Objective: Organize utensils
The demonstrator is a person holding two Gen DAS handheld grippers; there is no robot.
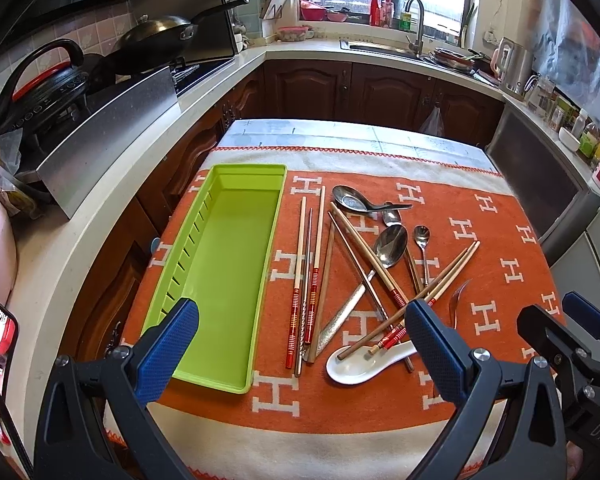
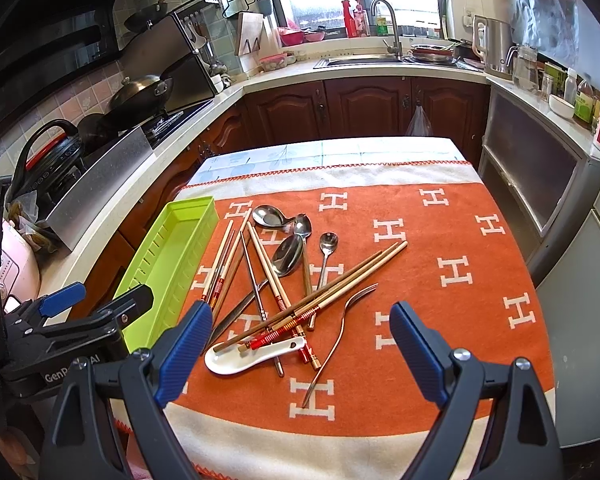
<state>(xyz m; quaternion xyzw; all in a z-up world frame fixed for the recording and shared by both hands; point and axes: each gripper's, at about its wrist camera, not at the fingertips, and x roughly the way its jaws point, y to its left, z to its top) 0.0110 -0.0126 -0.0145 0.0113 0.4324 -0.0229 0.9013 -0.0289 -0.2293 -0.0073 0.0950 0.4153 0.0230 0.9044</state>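
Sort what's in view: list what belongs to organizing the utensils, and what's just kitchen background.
For the job:
- empty lime-green plastic organizer tray
- red-banded wooden chopsticks
- white ceramic soup spoon
- large steel spoon
- small steel teaspoon
- slim metal fork

Just lying about:
- dark wok on the stove
- steel electric kettle
- chrome sink faucet

White "H" letters on orange cloth [image 2: 420, 240]; partial "Gen…AI" on left tool [image 2: 96, 300]
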